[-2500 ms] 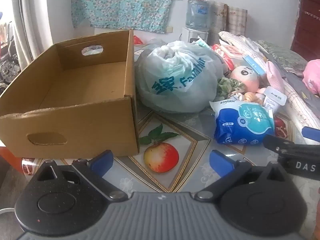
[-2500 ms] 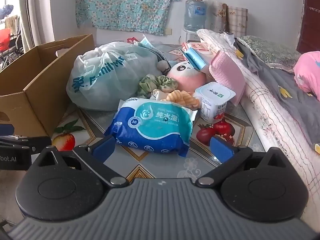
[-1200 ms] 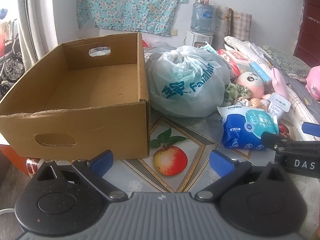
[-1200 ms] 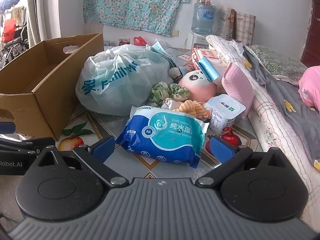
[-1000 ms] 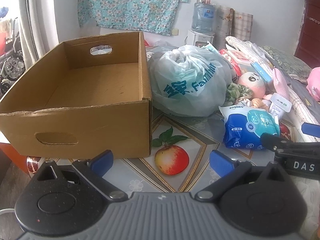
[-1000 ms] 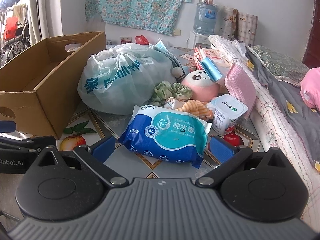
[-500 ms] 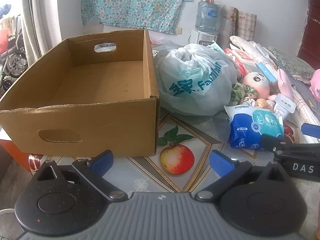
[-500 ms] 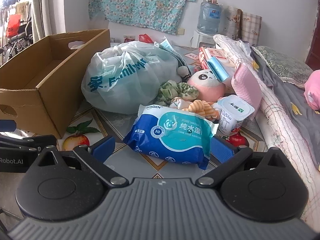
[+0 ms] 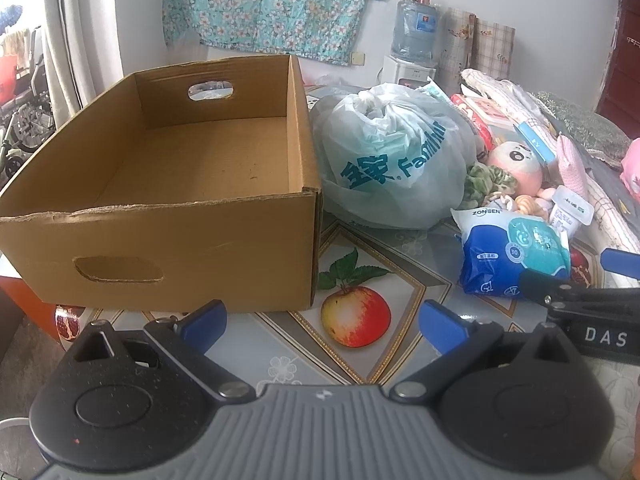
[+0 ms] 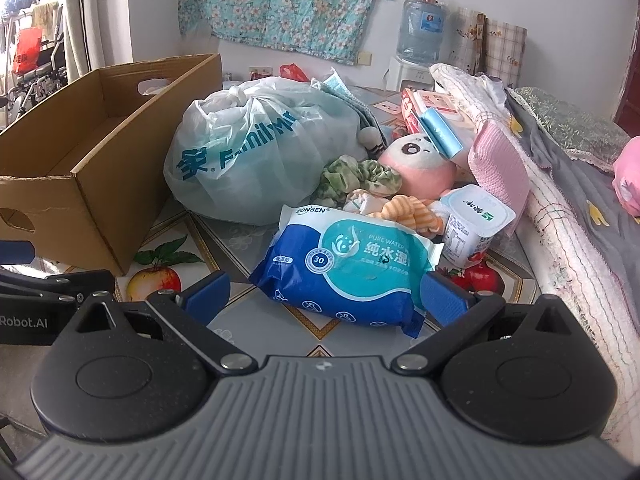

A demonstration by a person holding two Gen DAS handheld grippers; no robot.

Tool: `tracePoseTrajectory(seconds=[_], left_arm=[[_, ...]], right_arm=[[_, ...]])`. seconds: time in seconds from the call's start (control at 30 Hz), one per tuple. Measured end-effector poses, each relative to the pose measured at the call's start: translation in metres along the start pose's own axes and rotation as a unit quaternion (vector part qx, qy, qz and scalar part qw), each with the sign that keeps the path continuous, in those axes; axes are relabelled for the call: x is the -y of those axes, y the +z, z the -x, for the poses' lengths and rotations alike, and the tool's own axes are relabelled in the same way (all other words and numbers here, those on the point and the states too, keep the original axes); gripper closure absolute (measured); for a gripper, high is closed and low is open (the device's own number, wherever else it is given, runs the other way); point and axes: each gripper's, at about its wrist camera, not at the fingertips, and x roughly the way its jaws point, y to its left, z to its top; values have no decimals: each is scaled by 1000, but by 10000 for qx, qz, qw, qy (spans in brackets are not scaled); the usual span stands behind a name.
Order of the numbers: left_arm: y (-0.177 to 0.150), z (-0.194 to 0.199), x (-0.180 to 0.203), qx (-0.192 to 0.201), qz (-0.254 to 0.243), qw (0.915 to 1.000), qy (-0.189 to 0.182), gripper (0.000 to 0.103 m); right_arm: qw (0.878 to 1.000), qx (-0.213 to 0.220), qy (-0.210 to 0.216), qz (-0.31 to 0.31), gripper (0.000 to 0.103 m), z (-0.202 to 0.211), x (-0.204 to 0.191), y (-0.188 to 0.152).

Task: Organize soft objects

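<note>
An empty cardboard box (image 9: 168,216) (image 10: 92,152) stands on the table's left side. A knotted pale plastic bag (image 9: 392,160) (image 10: 260,148) rests against its right wall. Right of the bag lie a green scrunchie (image 10: 360,178), a pink plush toy (image 10: 420,164) (image 9: 516,162), a small striped soft toy (image 10: 404,210) and a blue wet-wipes pack (image 10: 352,268) (image 9: 512,256). My right gripper (image 10: 324,296) is open just in front of the wipes pack. My left gripper (image 9: 322,326) is open over the apple print, near the box's front corner. Both hold nothing.
A yogurt cup (image 10: 476,224), a pink cloth (image 10: 500,160) and a red carton (image 10: 432,108) crowd the table's right side beside a bed (image 10: 568,184). A water dispenser (image 9: 412,36) stands at the far wall. Patterned tabletop (image 9: 380,264) shows between box and wipes.
Both grippers have drifted left and drawn back a little, so the box and bag sit further right in each view. Both stay open and hold nothing.
</note>
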Motion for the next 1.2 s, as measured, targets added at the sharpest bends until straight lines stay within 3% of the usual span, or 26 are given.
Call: tracePoseTrajectory(seconds=[0.87,1.03,1.2], left_arm=[[-6,-2,10,-64,-89,9999,-26,0],[-10,-2,20,-61,-242,9995,-175,0],[-16,-10,34,-140,-353,9974,-606,0]], right_arm=[[9998,-87,-4,-169,1,-5,10,-5],[9992,-8,-33,-408,1,-6,29,-15],[9965,420,6,-721,1,-5,68,-36]])
